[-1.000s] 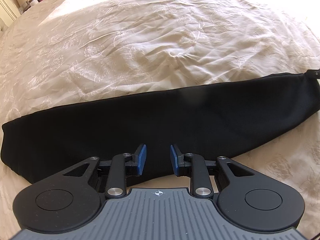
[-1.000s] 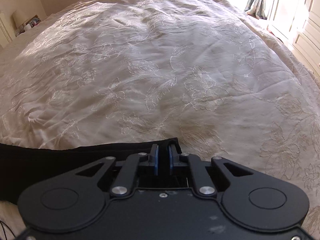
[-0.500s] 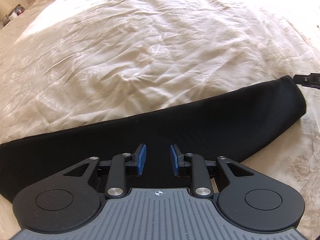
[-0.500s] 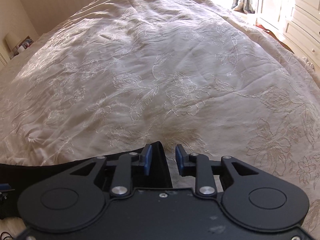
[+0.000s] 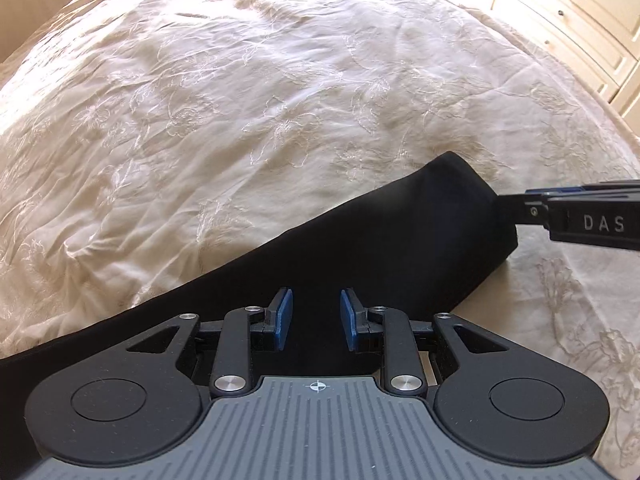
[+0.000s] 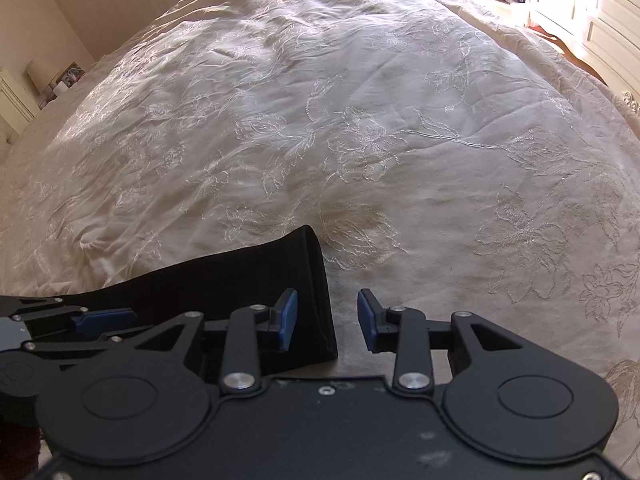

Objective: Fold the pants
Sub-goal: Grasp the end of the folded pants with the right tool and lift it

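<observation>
Black pants (image 5: 360, 240) lie folded lengthwise as a long strip on a cream embroidered bedspread (image 5: 240, 80). My left gripper (image 5: 316, 320) is open and empty, over the strip near its right end. My right gripper (image 6: 327, 320) is open and empty, with the pants' end edge (image 6: 316, 280) lying between its fingers. In the left wrist view the right gripper (image 5: 580, 216) comes in from the right edge beside the pants' end. In the right wrist view the left gripper (image 6: 80, 324) shows at the lower left over the pants.
The bedspread (image 6: 360, 120) covers the bed all around the pants. White cupboard doors (image 5: 580, 8) stand past the bed's right side. A lamp and small items (image 6: 44, 76) sit on a bedside unit at the far left.
My right gripper has opened and let go of the pants' end, which now lies on the bed. My left gripper has moved right along the strip, toward that end.
</observation>
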{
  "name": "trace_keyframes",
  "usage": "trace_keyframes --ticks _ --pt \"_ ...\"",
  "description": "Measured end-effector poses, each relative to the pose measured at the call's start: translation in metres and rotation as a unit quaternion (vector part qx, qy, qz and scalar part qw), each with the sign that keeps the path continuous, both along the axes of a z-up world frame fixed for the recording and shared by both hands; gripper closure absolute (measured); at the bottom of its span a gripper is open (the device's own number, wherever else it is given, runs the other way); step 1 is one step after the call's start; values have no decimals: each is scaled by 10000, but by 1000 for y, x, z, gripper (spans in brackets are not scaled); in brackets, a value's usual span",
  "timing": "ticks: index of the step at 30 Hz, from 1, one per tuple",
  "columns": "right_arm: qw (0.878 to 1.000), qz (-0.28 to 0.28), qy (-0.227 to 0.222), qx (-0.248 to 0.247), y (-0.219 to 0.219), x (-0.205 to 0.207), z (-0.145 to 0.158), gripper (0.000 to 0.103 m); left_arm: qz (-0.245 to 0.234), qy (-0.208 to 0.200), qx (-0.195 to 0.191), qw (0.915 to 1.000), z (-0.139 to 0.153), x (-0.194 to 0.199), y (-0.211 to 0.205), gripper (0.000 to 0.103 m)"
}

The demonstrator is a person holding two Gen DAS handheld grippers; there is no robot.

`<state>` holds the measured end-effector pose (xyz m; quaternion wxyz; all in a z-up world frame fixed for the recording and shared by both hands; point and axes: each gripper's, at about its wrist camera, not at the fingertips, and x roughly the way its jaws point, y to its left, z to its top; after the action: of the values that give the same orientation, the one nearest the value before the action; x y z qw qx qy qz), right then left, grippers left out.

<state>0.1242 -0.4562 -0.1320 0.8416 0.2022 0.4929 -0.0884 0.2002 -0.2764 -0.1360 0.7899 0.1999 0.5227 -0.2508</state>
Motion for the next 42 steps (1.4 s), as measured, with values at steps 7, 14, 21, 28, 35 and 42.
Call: trace_keyframes --ticks 7,14,21,28,35,42 --pt "9997 258 27 -9 0 1 -2 66 49 -80 364 9993 -26 16 -29 77" --pt "9990 392 39 195 -6 8 -8 64 177 190 341 9991 -34 30 -28 75" --pt "9929 255 495 1048 -17 25 -43 60 66 175 259 9995 -23 24 -20 74" --pt "9834 138 478 1743 -28 30 -69 49 302 -37 208 9993 -3 18 14 73" --pt "9832 589 452 1669 -27 33 -68 72 930 -38 329 9951 -4 34 52 73" --pt "9861 600 84 1545 -7 29 -30 84 1193 -121 495 9916 -10 51 79 73"
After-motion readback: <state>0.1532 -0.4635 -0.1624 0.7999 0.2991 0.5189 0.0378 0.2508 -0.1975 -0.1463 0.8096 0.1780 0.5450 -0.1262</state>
